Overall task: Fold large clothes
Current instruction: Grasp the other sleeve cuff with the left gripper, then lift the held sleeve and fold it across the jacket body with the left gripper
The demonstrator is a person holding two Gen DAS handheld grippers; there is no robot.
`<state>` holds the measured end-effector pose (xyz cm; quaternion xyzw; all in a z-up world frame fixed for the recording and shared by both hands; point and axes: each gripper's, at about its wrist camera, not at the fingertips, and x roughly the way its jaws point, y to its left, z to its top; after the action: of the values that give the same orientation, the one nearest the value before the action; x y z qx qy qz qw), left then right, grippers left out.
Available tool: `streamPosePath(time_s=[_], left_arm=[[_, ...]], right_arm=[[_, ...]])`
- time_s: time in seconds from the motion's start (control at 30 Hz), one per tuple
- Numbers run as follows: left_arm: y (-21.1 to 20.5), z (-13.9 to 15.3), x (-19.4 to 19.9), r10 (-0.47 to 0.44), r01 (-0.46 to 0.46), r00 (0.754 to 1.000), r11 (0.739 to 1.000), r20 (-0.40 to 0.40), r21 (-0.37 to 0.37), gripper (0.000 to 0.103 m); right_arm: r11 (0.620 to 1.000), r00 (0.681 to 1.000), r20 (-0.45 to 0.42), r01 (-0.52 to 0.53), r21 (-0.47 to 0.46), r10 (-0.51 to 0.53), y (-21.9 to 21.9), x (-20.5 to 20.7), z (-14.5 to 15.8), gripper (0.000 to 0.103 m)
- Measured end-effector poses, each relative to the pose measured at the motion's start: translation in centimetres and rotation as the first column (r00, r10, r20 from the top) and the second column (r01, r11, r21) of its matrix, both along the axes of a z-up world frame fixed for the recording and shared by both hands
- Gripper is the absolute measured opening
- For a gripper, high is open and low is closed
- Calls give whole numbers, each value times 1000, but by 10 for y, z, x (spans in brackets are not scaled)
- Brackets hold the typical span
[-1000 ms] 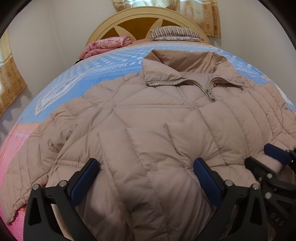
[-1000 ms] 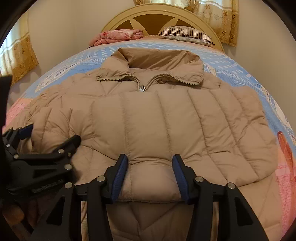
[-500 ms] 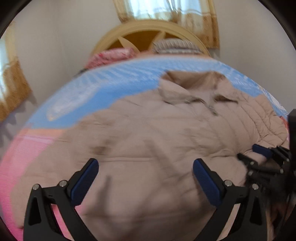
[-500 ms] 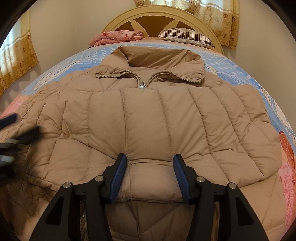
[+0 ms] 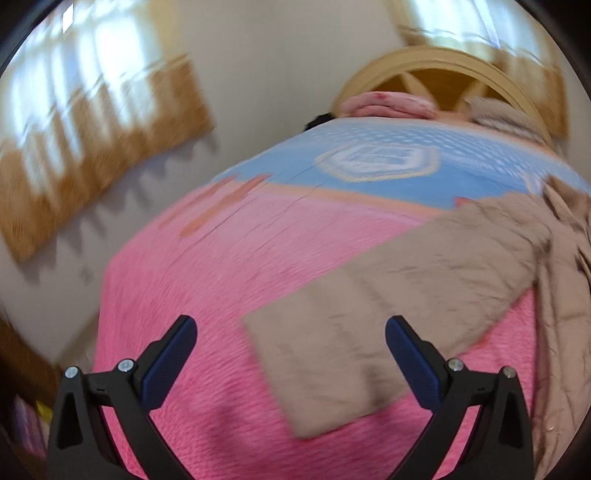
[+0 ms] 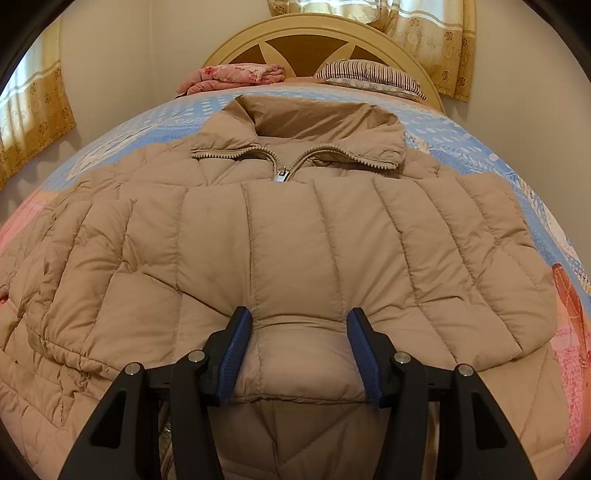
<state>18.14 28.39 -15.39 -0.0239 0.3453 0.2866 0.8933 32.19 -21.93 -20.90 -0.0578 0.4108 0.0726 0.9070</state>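
Note:
A tan quilted puffer jacket (image 6: 280,236) lies front up on the bed, collar toward the headboard, one sleeve folded across its chest. My right gripper (image 6: 299,350) is shut on that folded sleeve's cuff (image 6: 299,365), low over the jacket's middle. In the blurred left wrist view the jacket's other sleeve (image 5: 388,314) lies stretched out flat on the pink bedspread (image 5: 221,295). My left gripper (image 5: 291,362) is open and empty, just above that sleeve's cuff end.
The bed has a blue and pink cover (image 6: 480,147). A folded pink blanket (image 6: 232,75) and a striped pillow (image 6: 369,74) lie by the wooden headboard (image 6: 321,33). Curtains (image 5: 92,147) hang on the wall left of the bed.
My left gripper has swung left, away from the jacket's body, to the outstretched sleeve, staying open. My right gripper has kept its hold on the folded sleeve and barely moved.

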Motion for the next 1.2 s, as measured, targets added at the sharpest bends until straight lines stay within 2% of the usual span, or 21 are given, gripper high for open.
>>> streamPosePath(time_s=[0.17, 0.27, 0.3, 0.37, 0.43, 0.47, 0.5, 0.53, 0.57, 0.6, 0.77, 0.9, 1.07, 1.2], left_arm=[[19, -16, 1, 6, 3, 999, 986, 48, -169, 103], [15, -30, 18, 10, -1, 999, 976, 39, -219, 102], [14, -36, 25, 4, 3, 1000, 972, 30, -235, 98], [15, -48, 31, 11, -11, 1000, 969, 0, -245, 87], [11, -53, 34, -11, 7, 1000, 964, -13, -264, 65], [11, -56, 35, -17, 11, 1000, 965, -23, -262, 61], [9, -57, 33, -24, 17, 999, 968, -27, -251, 52], [8, -56, 31, -32, 26, 999, 970, -19, -240, 32], [8, -55, 29, -41, 38, 999, 971, -9, -237, 19], [9, -52, 28, -68, 66, 998, 966, 3, -252, 12], [5, -24, 20, -104, 113, 993, 972, 53, -206, 8], [3, 11, 16, -130, 149, 984, 974, 119, -169, 8], [-11, 60, 19, -191, 219, 960, 968, 205, -124, 7], [-33, 97, 30, -251, 279, 933, 957, 258, -78, 7]], right_arm=[[1000, 1000, 4, 3, -2, -3, 0, -1, 1, 56], [1000, 1000, 6, 5, 1, -5, 0, -1, 1, 57], [1000, 1000, 6, 5, 2, -5, 0, -1, 1, 57], [1000, 1000, 7, 6, 5, -6, -1, -1, 1, 57], [1000, 1000, 7, 7, 7, -7, -1, -1, 1, 57], [1000, 1000, 7, 7, 8, -7, -1, -1, 1, 58], [1000, 1000, 7, 7, 9, -7, -1, -1, 1, 58], [1000, 1000, 7, 7, 10, -7, -2, -1, 1, 58], [1000, 1000, 7, 8, 10, -8, -1, -1, 2, 58], [1000, 1000, 8, 8, 10, -8, -1, -1, 2, 58], [1000, 1000, 8, 8, 10, -8, -1, -1, 2, 58], [1000, 1000, 9, 9, 9, -9, -1, -1, 2, 58], [1000, 1000, 3, 10, 8, -10, -1, 1, 2, 59], [998, 1000, -22, 7, 60, -6, -8, -1, 11, 59]])
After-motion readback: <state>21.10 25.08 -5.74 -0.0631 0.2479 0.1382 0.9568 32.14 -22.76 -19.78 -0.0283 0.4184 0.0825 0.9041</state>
